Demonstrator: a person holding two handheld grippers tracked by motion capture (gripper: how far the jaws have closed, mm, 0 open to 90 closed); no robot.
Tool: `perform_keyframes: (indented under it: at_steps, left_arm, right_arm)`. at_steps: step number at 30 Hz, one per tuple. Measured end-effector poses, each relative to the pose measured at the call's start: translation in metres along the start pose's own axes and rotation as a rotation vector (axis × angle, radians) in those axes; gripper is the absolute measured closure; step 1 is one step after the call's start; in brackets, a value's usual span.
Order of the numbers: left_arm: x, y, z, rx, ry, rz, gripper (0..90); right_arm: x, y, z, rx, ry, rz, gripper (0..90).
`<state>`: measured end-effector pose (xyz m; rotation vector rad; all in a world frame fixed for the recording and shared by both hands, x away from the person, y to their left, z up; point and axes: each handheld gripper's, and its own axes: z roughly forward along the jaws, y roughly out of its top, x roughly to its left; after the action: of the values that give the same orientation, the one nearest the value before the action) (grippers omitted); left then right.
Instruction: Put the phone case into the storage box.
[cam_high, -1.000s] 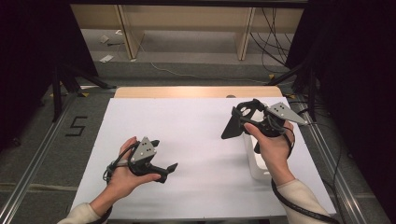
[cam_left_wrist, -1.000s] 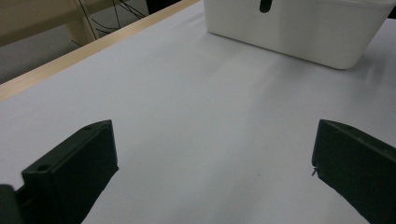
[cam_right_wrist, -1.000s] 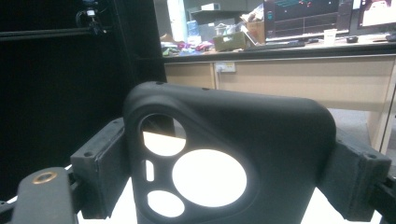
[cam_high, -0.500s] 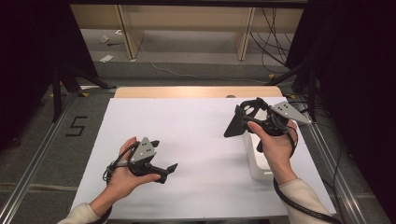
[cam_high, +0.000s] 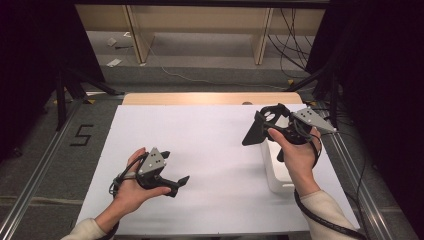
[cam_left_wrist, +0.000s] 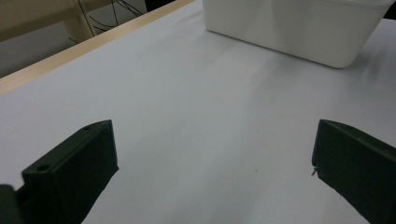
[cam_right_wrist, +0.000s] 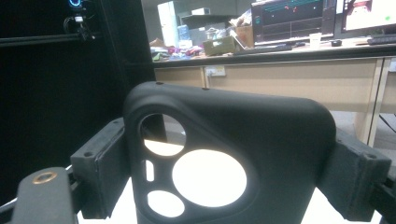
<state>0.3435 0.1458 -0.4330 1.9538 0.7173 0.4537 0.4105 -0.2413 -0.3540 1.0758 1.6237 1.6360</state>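
A black phone case (cam_high: 254, 132) with round camera cut-outs hangs above the right side of the white table sheet (cam_high: 210, 145). My right gripper (cam_high: 272, 121) is shut on it. In the right gripper view the phone case (cam_right_wrist: 261, 126) stands upright, clamped at both sides between the black jaws of the right gripper (cam_right_wrist: 229, 168). My left gripper (cam_high: 174, 168) rests low over the front left of the sheet, held in a hand. It is open. In the left gripper view the left gripper (cam_left_wrist: 215, 168) has its jaws wide apart over bare sheet.
A white plastic bin (cam_high: 277, 175) stands on the sheet's right side, partly under the right hand; the bin (cam_left_wrist: 299, 28) also sits ahead of the left gripper. A wooden table edge (cam_high: 210, 98) runs along the back. Cables and a shelf frame lie on the floor beyond.
My right gripper has shifted slightly to the right with the phone case in it. The left gripper has stayed where it was.
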Motion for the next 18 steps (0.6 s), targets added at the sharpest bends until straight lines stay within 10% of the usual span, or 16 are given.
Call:
perform_keyframes:
  at_steps: [18]
  left_arm:
    - [0.001,0.000,0.000,0.001,-0.004,-0.003,0.0]
  right_arm:
    - [-0.012,0.005,-0.004,-0.009,-0.036,0.005,15.6]
